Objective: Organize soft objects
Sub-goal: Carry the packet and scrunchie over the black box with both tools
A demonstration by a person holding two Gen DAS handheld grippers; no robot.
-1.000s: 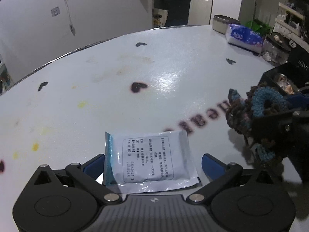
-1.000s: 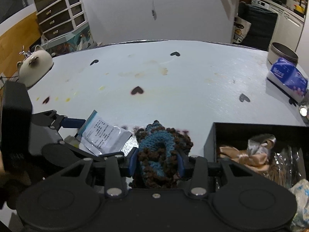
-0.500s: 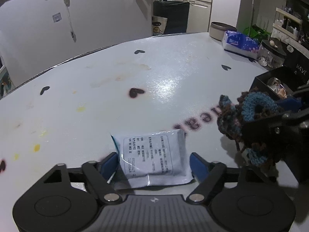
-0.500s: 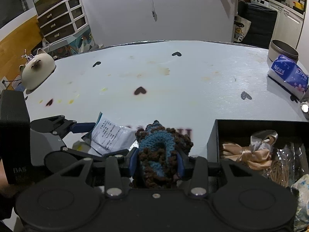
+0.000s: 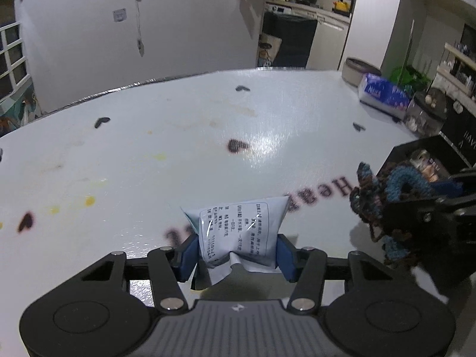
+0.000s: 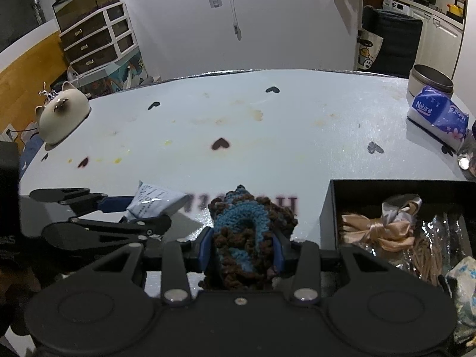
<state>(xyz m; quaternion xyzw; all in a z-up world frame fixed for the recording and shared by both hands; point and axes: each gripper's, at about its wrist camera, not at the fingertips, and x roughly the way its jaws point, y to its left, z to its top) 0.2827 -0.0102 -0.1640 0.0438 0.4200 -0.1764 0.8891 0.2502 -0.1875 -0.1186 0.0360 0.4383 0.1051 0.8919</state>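
1. Your left gripper (image 5: 238, 253) has its blue fingers (image 5: 187, 255) clenched on the white sachet (image 5: 241, 232); the packet is pinched at its near end, buckled between the pads, and its printed far end sticks out forward past the fingertips.
2. The left gripper is held low and roughly level over the counter (image 5: 178, 136), pointing across it. The sachet's far end appears lifted off the surface, though contact at its near edge cannot be told.
3. Your right gripper (image 6: 242, 251) has its fingers (image 6: 205, 250) closed around the crocheted piece (image 6: 245, 235), a brown and blue yarn bundle that fills the gap between the pads and bulges above and below them.
4. The right gripper also sits level, aimed across the counter, just left of the black box (image 6: 327, 208).
5. Taking the black box as the landmark: the crocheted piece is just beside its left wall, outside it; the sachet is farther left, beyond the crocheted piece.
6. Inside the box lie a tan ribbon bow (image 6: 377, 232) and crinkly clear wrappers (image 6: 440, 229).
7. Behind the box, near the counter's far right edge, lie a blue tissue pack (image 6: 437, 116) and a round tin (image 6: 430, 80).
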